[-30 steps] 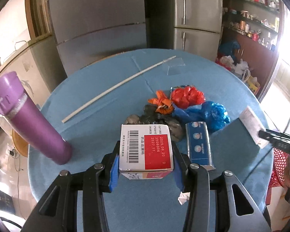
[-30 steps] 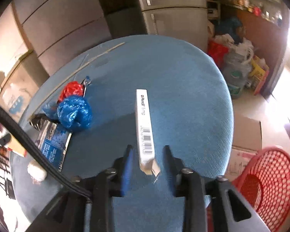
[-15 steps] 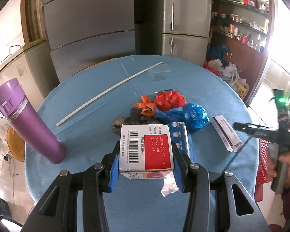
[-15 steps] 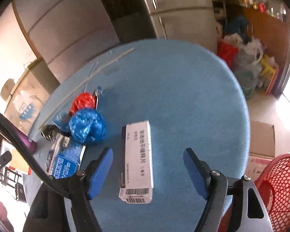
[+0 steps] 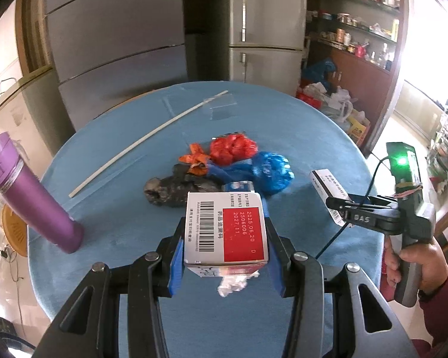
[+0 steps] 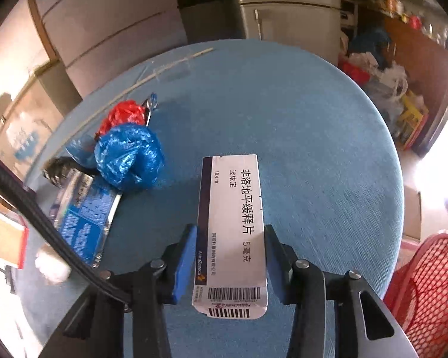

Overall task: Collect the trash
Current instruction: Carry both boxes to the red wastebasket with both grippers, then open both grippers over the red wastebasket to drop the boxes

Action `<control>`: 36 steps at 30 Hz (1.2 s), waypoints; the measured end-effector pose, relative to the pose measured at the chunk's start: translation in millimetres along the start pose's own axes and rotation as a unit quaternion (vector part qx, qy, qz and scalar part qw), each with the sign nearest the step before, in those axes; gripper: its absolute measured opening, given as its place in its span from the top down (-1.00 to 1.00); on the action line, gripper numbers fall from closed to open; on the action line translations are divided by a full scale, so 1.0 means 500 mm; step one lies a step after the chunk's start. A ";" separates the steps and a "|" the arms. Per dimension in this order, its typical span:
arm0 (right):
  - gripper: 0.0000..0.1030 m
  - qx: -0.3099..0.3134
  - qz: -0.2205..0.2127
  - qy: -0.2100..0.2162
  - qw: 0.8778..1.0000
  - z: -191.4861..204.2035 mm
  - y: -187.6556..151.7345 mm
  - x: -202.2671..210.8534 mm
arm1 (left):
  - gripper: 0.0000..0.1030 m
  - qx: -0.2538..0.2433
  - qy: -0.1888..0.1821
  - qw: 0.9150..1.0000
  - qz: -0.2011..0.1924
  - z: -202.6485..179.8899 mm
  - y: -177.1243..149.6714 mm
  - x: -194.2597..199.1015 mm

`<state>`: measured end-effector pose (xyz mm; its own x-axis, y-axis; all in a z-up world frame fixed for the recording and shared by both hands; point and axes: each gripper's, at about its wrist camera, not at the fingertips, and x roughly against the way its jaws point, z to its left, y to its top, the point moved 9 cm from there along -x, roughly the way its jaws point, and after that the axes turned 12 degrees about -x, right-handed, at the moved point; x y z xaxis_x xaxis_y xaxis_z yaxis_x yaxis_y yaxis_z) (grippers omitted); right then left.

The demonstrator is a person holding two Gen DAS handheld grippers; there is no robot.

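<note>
My left claw [image 5: 225,249] stays clenched on the red-labelled carton [image 5: 225,231]. My right claw [image 6: 228,264], released half a second ago, has re-closed on the white pill box [image 6: 231,223] above the table [image 6: 313,137]; the red basket [image 6: 427,286] is next, I judge.

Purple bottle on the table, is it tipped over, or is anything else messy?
The purple bottle only looks tilted; the fisheye lens bends things at the edge. What is messy is the heap of crumpled bags: red, blue and black, plus a white paper wad.
</note>
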<state>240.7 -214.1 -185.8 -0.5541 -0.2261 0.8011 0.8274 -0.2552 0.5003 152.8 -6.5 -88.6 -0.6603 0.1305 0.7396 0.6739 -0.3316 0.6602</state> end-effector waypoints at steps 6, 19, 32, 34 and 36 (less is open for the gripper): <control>0.09 -0.060 -0.024 0.055 0.996 -0.075 0.003 0.110 | 0.07 -0.048 -0.032 0.998 -0.008 -0.085 0.038 0.000; 0.08 -0.184 -0.052 0.037 0.981 -0.379 -0.051 0.262 | 0.06 -0.144 -0.172 0.974 -0.015 -0.390 0.153 -0.036; 0.02 -0.359 -0.120 0.048 0.925 -0.659 -0.076 0.348 | -0.25 -0.252 -0.255 0.933 0.006 -0.739 0.191 -0.083; 0.02 -0.378 -0.137 0.038 0.915 -0.696 -0.072 0.360 | -0.26 -0.252 -0.262 0.931 0.004 -0.760 0.196 -0.083; 0.02 -0.409 -0.144 0.029 0.900 -0.745 -0.069 0.359 | -0.26 -0.248 -0.268 0.931 0.009 -0.760 0.194 -0.083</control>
<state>78.5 -596.2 -181.8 -0.7590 -0.0826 0.6459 0.3171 -0.9133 0.2558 120.1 -399.0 -105.1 -0.3015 0.5235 0.7969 0.3591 -0.7119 0.6036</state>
